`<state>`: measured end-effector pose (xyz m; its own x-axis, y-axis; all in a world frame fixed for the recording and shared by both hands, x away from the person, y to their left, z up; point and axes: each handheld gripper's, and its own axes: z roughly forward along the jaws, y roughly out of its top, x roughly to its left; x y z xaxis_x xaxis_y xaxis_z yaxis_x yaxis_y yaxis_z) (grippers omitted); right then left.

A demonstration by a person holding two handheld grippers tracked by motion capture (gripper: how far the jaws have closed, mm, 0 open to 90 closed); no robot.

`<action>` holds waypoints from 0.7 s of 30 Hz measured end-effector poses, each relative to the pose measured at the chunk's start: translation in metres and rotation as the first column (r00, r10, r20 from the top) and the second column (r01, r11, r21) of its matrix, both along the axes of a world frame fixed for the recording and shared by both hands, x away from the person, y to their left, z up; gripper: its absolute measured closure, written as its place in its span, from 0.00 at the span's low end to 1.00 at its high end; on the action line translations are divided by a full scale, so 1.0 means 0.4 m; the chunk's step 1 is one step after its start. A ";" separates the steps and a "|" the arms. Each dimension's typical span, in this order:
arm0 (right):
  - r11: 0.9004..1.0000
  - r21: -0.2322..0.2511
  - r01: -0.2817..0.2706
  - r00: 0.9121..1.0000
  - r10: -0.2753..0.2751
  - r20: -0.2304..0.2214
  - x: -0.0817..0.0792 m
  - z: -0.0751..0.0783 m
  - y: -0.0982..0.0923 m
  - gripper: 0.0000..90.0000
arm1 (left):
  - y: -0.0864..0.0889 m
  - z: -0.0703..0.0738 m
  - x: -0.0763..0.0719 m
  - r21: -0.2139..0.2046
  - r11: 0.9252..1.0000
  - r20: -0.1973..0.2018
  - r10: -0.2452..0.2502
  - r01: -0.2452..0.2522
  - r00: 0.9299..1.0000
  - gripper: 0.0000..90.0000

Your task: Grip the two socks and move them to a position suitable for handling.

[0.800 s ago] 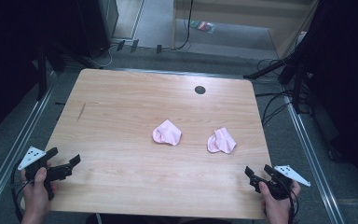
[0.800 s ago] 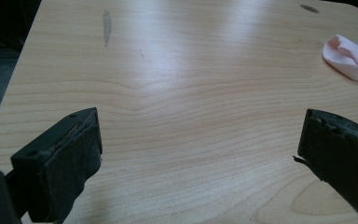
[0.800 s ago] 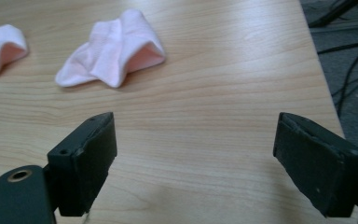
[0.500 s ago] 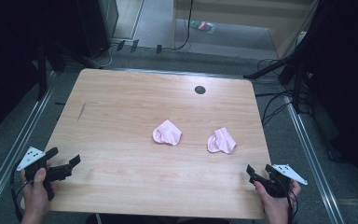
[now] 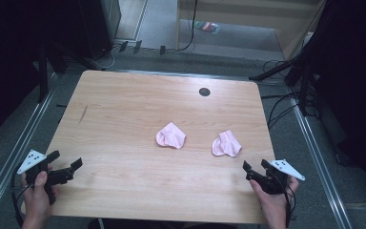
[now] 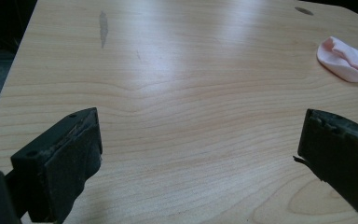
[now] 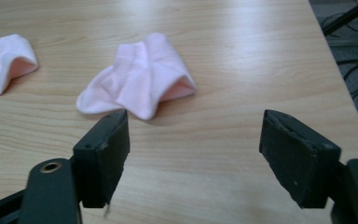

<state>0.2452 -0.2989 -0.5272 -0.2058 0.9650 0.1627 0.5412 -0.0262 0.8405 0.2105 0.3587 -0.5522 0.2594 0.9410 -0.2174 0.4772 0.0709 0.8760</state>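
- Near the right edge of the left gripper view, the left pink sock (image 6: 349, 59) is cut off by the frame, so no more than its rounded end can be made out.
- At the left edge of the right gripper view that same sock is cropped too, while the right pink sock (image 7: 140, 79) lies whole, crumpled with its opening toward the right of that view.
- Seen from the high view, both socks rest near the middle of the tabletop (image 5: 124, 119), the left pink sock (image 5: 170, 136) well apart from the right pink sock (image 5: 226, 144).
- Left tongs (image 5: 66, 165) hover at the near left corner, jaws wide apart with nothing between them (bare wood fills the gap).
- Right tongs (image 5: 256, 167) sit at the near right corner, just short of the right pink sock, jaws apart and gripping nothing.
- A dark smudge (image 5: 83, 113) marks the wood toward the left side, and a small round hole (image 5: 204, 91) sits near the far edge.
- Around the tabletop lie grey floor, metal rails and loose cables (image 5: 276, 107); the far sides of the room are too dark to read.
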 end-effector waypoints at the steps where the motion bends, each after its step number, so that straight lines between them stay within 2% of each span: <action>1: 1.000 -0.011 -0.013 1.000 0.013 0.005 0.004 0.003 0.009 0.30 | 0.000 0.000 0.000 0.000 1.000 -0.001 0.000 0.000 1.000 0.00; 5: 0.998 -0.012 -0.061 0.998 0.061 0.011 0.024 0.016 0.044 0.33 | -0.001 0.000 0.002 0.004 1.000 -0.005 -0.003 0.003 1.000 0.00; 13: 0.996 -0.023 -0.091 0.996 0.091 0.014 0.081 0.036 0.099 0.35 | -0.001 0.000 0.002 0.005 1.000 -0.004 -0.004 0.004 1.000 0.00; 21: 0.995 -0.018 -0.094 0.995 0.094 -0.031 0.140 0.027 0.132 0.34 | -0.001 0.000 0.003 0.005 1.000 -0.007 -0.003 0.003 1.000 0.00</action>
<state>0.3010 -0.2459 -0.5164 -0.2913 0.9446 0.1511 0.5653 0.0425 0.8238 0.2115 0.3581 -0.5522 0.2611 0.9411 -0.2150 0.4835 0.0652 0.8729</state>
